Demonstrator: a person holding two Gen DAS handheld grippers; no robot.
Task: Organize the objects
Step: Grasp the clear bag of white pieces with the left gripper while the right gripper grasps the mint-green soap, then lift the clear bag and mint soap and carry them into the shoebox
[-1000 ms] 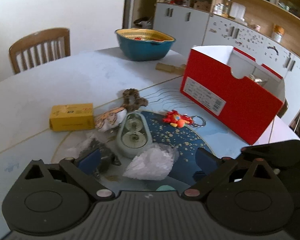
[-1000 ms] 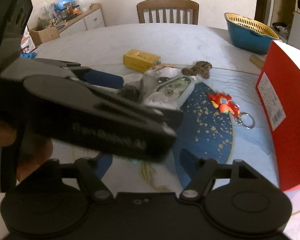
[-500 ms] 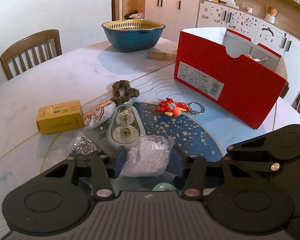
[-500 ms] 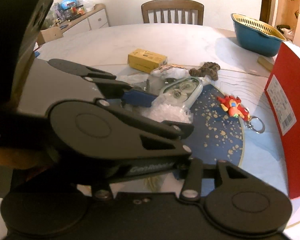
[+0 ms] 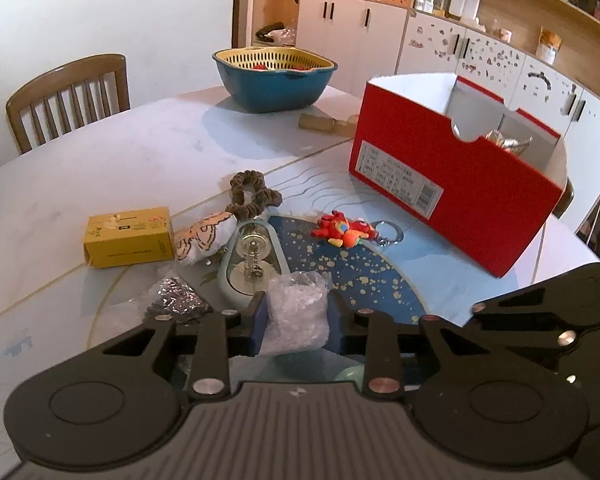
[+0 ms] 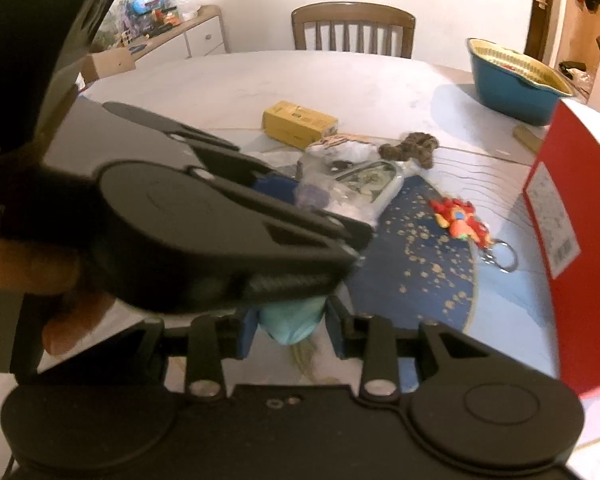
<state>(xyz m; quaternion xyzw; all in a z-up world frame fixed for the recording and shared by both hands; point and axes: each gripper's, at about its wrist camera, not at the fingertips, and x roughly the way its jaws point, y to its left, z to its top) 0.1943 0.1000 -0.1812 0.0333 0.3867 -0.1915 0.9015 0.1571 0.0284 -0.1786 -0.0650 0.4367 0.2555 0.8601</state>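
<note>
My left gripper [image 5: 297,318] is shut on a clear crumpled plastic bag [image 5: 298,314] and holds it over the blue speckled mat [image 5: 364,276]. My right gripper [image 6: 290,326] is shut on a pale teal round object [image 6: 292,320] with a yellowish tassel [image 6: 305,356]; the left gripper's body [image 6: 204,236] hides its upper part. On the table lie a yellow box [image 5: 128,236], a patterned pouch [image 5: 202,236], a brown scrunchie [image 5: 254,196], a pale green clear-lidded case [image 5: 252,260], a shiny dark packet [image 5: 176,300] and a red toy keychain [image 5: 344,232].
An open red shoebox [image 5: 456,192] stands at the right with something shiny inside. A blue bowl with a yellow strainer [image 5: 274,76] sits at the back, a wooden piece [image 5: 324,124] beside it. A wooden chair [image 5: 68,96] stands behind the white table [image 5: 120,152].
My left gripper closed from wide open onto the plastic bag and lifted it. My right gripper closed onto the teal object. The left gripper's body swung across the right wrist view.
</note>
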